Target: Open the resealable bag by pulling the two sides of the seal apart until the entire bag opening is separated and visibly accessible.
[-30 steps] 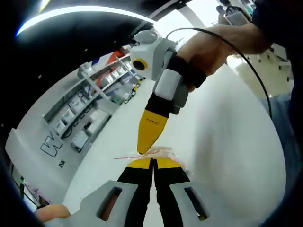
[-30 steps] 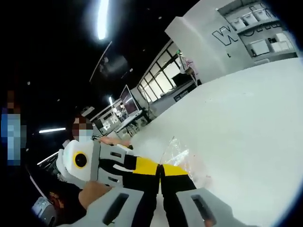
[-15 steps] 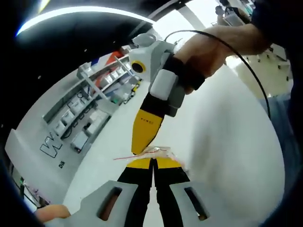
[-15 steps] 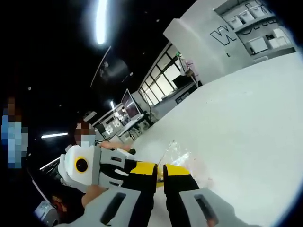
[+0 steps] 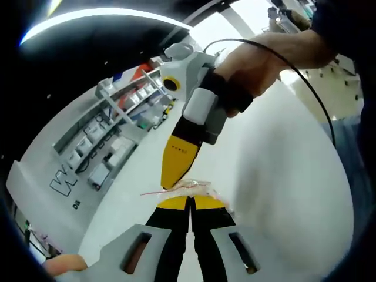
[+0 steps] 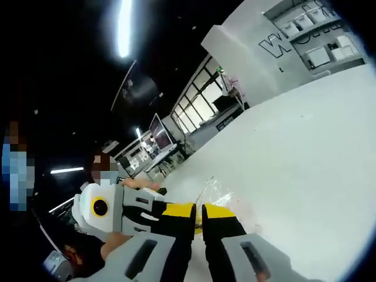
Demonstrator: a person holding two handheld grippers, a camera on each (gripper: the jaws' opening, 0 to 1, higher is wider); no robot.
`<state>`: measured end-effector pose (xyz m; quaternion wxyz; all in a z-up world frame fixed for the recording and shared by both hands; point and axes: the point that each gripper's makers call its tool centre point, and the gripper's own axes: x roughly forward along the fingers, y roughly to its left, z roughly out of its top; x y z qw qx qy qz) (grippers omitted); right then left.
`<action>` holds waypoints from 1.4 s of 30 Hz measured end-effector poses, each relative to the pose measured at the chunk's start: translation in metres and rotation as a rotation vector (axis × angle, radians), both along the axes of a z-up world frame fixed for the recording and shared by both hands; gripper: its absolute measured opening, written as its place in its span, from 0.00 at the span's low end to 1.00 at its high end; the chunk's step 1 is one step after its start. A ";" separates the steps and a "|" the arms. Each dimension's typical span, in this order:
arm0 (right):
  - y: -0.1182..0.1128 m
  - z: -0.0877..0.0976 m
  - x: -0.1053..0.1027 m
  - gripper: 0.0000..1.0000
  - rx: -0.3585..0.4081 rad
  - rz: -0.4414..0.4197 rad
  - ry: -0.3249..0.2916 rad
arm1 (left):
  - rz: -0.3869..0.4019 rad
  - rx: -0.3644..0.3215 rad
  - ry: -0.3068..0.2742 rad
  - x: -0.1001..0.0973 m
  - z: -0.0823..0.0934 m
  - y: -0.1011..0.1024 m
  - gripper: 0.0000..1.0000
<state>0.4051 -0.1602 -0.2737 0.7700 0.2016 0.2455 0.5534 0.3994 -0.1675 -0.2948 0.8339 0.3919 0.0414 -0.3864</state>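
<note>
Since a second ago, the right gripper (image 5: 175,176) is seen shifted slightly leftward in the left gripper view, its yellow tip now touching the bag's upper edge a little further along. At the bottom of this view, the left gripper (image 5: 190,202) is shown with its yellow-tipped jaws pressed together on the near edge of the bag (image 5: 197,189). The bag is seen as a small, clear, crinkled pouch with a thin red line along its seal, held just above the white table (image 5: 276,194) between the two grippers. A hand (image 5: 258,61) is wrapped around the right gripper's handle, and a black cable (image 5: 305,70) is looped from it. Shelves (image 5: 117,126) with bins are lined against the far wall.

In the right gripper view, the right gripper (image 6: 199,210) is shown with its jaws parted by a narrow gap that was closed a second ago; whether the film is pinched between them cannot be told. The bag (image 6: 216,191) is seen rising just past the tips as a crumpled, glossy transparent sheet, its mouth not visibly separated. The left gripper (image 6: 167,211) is seen reaching in from the left, its tip beside the right one at the bag. The white table (image 6: 305,153) stretches beyond.
</note>
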 end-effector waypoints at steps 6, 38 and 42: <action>0.000 0.001 0.001 0.01 0.004 -0.006 -0.003 | -0.002 0.002 -0.002 0.000 0.000 0.000 0.01; 0.000 -0.006 -0.004 0.00 -0.049 0.036 0.001 | -0.016 0.028 -0.014 -0.001 0.000 -0.005 0.01; -0.002 -0.006 -0.002 0.00 -0.042 0.029 0.013 | -0.015 0.028 -0.015 -0.001 0.000 -0.005 0.01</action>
